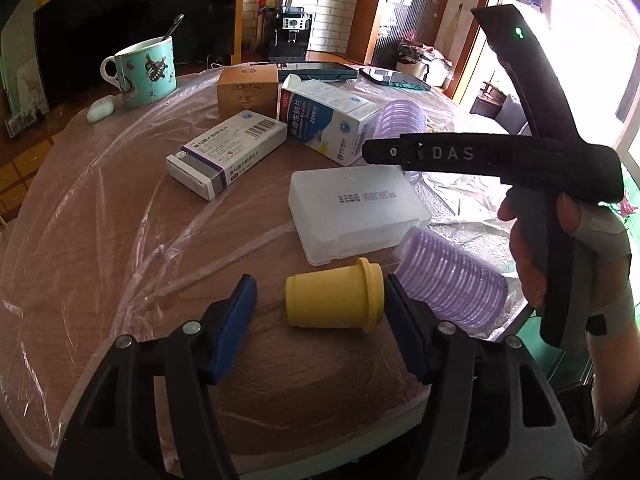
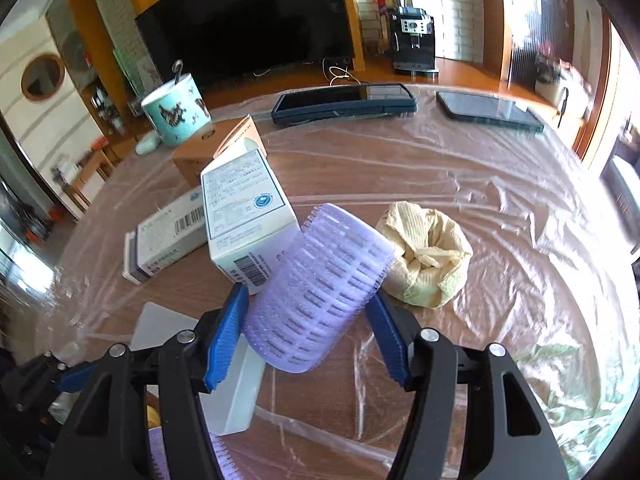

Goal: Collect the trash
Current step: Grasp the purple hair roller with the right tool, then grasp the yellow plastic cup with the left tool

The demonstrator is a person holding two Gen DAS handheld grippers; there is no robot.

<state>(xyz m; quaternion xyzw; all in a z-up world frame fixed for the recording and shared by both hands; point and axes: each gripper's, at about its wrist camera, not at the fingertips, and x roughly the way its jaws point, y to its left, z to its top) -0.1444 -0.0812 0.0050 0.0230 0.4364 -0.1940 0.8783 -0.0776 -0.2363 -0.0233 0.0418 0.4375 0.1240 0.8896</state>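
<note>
In the left wrist view my left gripper (image 1: 320, 300) is open around a small yellow plastic cup (image 1: 334, 295) lying on its side on the table; the right pad touches its rim, the left pad stands apart. A purple hair roller (image 1: 452, 280) lies just right of the cup. In the right wrist view my right gripper (image 2: 308, 320) is open on either side of another purple hair roller (image 2: 318, 284); both pads are close to it. A crumpled yellow paper towel (image 2: 428, 256) lies right of that roller.
The round table (image 1: 100, 220) is covered in clear film. On it stand medicine boxes (image 1: 228, 156), a white carton (image 1: 332, 120), a L'Oreal box (image 1: 248, 90), a clear plastic case (image 1: 360, 212), a teal mug (image 1: 146, 72), a tablet (image 2: 344, 102) and a phone (image 2: 488, 112).
</note>
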